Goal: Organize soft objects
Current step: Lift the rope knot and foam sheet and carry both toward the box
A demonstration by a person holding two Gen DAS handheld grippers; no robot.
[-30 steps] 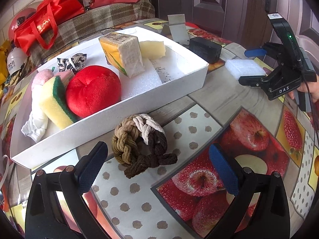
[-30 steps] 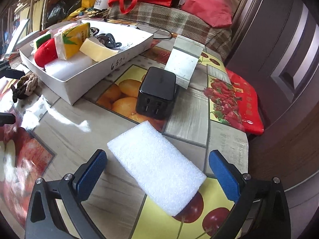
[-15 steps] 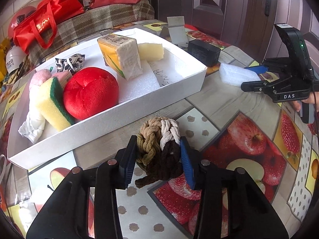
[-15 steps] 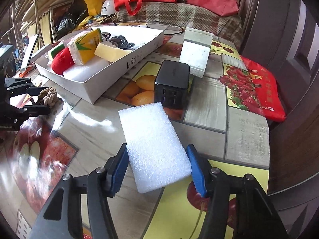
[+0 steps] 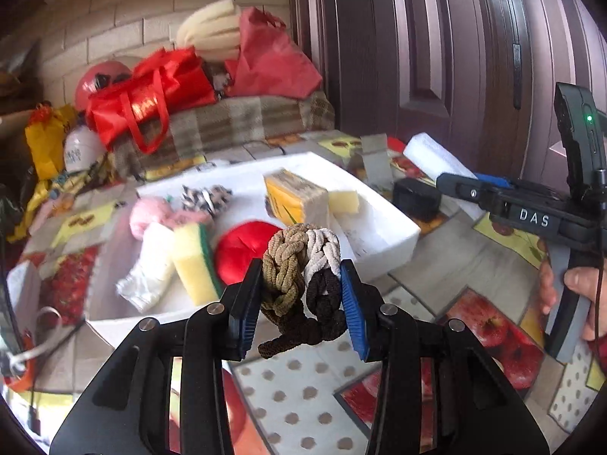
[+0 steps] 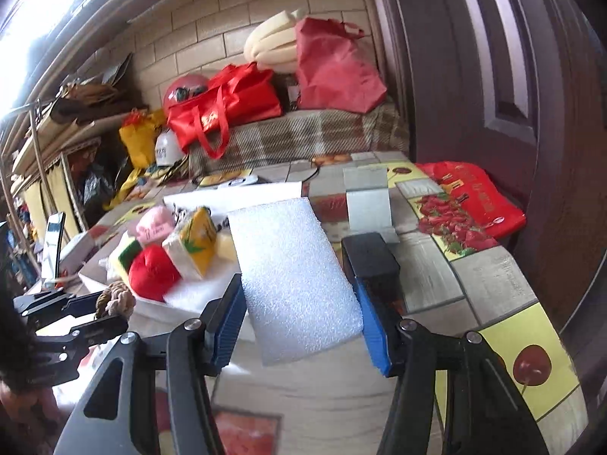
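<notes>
My left gripper [image 5: 301, 303] is shut on a braided rope knot [image 5: 299, 273] of tan, white and brown cord, held up above the table in front of the white tray [image 5: 394, 242]. My right gripper [image 6: 301, 322] is shut on a white foam pad [image 6: 292, 276], lifted off the table and tilted up. The tray holds a red plush ball [image 5: 242, 250], a yellow-green sponge [image 5: 193, 258], a yellow carton [image 5: 292, 197], a pink soft toy [image 5: 151, 214] and a pale foam block [image 5: 343, 201]. The right gripper [image 5: 474, 189] with the foam pad [image 5: 432, 159] shows at the right of the left wrist view.
A black box [image 6: 370, 256] and a folded grey card [image 6: 368, 201] stand on the fruit-patterned table [image 6: 493, 276] right of the tray. Red bags [image 6: 227, 106] sit on a plaid-covered bench behind. A dark door [image 6: 493, 76] is at the right.
Both grippers have lifted their loads off the table: the left raised the rope knot toward the tray, the right raised and tilted the foam pad. One second ago both were open.
</notes>
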